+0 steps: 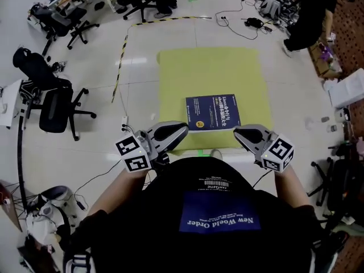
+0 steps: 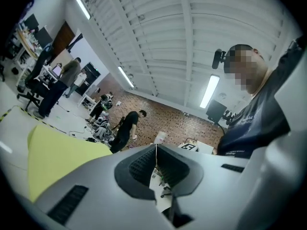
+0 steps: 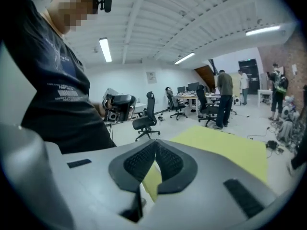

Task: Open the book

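Blue, closed, flat on the yellow mat (image 1: 187, 73): find the book (image 1: 212, 112) there. Bring left gripper (image 1: 182, 129) and right gripper (image 1: 237, 132), both squeezed together on nothing, down low; then lift the cover's edge gently.

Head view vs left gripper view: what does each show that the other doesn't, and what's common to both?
Only the head view: the blue book, closed and lying flat on the mat, and the right gripper held out beside the left one.
Only the left gripper view: that gripper's jaws seen straight on, shut with nothing between them, plus a ceiling light and the brick wall behind.
Both: the yellow mat and the left gripper.
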The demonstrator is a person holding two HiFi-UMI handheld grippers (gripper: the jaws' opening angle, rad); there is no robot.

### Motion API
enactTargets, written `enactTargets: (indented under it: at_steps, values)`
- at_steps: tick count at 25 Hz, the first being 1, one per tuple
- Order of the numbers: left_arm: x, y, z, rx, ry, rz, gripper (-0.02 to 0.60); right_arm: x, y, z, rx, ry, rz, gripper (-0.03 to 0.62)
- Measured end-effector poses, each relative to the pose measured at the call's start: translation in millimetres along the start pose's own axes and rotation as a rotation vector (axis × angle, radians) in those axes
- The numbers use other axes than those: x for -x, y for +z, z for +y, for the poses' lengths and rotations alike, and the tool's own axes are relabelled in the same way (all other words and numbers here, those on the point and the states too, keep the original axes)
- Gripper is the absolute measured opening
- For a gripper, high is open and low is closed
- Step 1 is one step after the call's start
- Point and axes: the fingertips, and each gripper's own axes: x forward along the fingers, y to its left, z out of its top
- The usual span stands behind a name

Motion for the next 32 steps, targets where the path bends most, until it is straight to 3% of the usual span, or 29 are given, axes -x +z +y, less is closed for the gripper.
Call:
enactTargets:
  at_steps: [2, 3, 4, 8, 11, 14, 23, 27, 32]
  values:
    - [-14.7, 3.7, 9.4, 0.001, 0.068, -0.011, 0.011, -11.2, -13.1, -21.0, 0.063, 0.067, 0.059, -0.014]
    - [-20.8, 5.4, 13.3, 0.007, 0.103, -0.020, 0.011, -17.8, -22.0, -28.4, 0.091, 0.111, 0.096, 0.018]
    - [-26.0, 6.8, 16.7, 0.014, 0.135, -0.031, 0.011, -24.8, -32.1, -33.9, 0.124, 0.157, 0.140, 0.094]
    - [-34.7, 5.3, 29.0, 0.037, 0.241, -0.046, 0.011, -61.7, -82.0, -44.7, 0.310, 0.294, 0.311, 0.118]
    - [-30.0, -8.3, 32.9, 0.059, 0.280, -0.020, 0.011, -87.5, -124.6, -38.6, 0.426, 0.331, 0.422, 0.132]
    - [-18.4, -20.7, 43.4, 0.098, 0.281, -0.007, 0.011, -110.4, -157.5, -30.4, 0.509, 0.329, 0.502, 0.144]
    - [7.2, -43.8, 96.3, 0.174, 0.202, 0.027, 0.011, -161.5, -201.2, -51.0, 0.753, 0.167, 0.628, 0.201]
    - [13.9, -50.4, 106.2, 0.201, 0.199, 0.027, 0.011, -163.9, -202.5, -56.0, 0.832, 0.140, 0.622, 0.193]
    - [23.0, -56.0, 107.7, 0.221, 0.206, 0.016, 0.011, -161.4, -202.9, -48.3, 0.825, 0.160, 0.630, 0.136]
